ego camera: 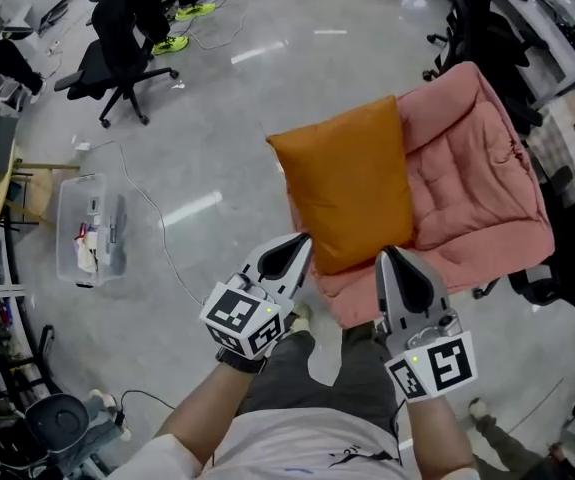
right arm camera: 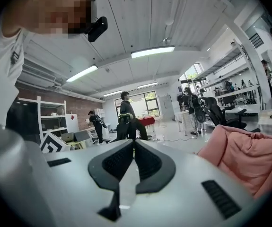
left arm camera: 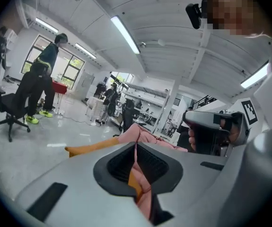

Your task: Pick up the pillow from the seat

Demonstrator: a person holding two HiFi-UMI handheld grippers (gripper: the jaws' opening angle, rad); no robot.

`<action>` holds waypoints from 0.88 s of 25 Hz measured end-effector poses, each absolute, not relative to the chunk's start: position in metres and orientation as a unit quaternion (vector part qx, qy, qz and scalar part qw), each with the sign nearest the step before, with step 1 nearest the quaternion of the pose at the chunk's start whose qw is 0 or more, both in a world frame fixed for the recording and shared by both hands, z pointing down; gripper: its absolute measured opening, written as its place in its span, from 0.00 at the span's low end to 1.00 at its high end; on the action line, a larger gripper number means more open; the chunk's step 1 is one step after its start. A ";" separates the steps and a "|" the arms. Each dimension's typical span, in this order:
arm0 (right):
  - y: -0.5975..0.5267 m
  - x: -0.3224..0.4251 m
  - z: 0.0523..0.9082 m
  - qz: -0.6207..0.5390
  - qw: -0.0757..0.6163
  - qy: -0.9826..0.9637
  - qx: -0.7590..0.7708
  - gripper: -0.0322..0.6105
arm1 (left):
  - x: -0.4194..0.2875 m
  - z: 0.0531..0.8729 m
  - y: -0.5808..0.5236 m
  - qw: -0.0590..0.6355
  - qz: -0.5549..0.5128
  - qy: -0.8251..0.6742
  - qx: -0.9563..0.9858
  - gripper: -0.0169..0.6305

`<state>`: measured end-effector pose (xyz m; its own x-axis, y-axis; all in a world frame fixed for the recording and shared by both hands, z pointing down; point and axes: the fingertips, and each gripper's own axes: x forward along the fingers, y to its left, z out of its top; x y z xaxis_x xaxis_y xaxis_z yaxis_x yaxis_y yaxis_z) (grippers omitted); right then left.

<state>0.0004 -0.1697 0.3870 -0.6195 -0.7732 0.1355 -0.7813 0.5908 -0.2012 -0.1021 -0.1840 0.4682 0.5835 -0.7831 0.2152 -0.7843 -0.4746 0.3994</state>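
While both the left tongs (ego camera: 304, 241) and the right tongs (ego camera: 386, 255) hover clenched and empty near its closest edge, the orange pillow (ego camera: 352, 183) lies on the pink seat (ego camera: 477, 168), long axis running away from the person, far-left corner jutting past the seat's side. Open floor (ego camera: 217, 98) spreads leftward; a clear bin (ego camera: 70, 208) sits well apart.

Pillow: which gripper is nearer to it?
Left, probably. Left gripper is at the near left corner of the pillow, with orange right past its shut jaws. Right gripper meets the near edge too, but its own view shows the seat, no pillow.
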 end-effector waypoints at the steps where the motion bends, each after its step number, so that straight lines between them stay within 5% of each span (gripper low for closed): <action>1: -0.177 -0.002 0.392 0.120 0.020 -0.894 0.431 0.08 | -0.103 0.481 -0.193 0.243 -0.002 -0.454 0.857 0.05; 12: -0.251 -0.008 0.499 0.151 0.031 -0.906 0.393 0.08 | -0.132 0.692 -0.274 0.359 -0.020 -0.483 0.798 0.43; 22: -0.274 -0.023 0.587 0.154 0.040 -0.907 0.389 0.08 | -0.144 0.821 -0.303 0.417 -0.043 -0.468 0.778 0.57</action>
<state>-0.0232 -0.2743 0.5872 -0.6943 -0.6933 0.1931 -0.7182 0.6502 -0.2477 -0.1435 -0.3028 0.8210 0.5583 -0.7642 0.3231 -0.6925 -0.2147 0.6887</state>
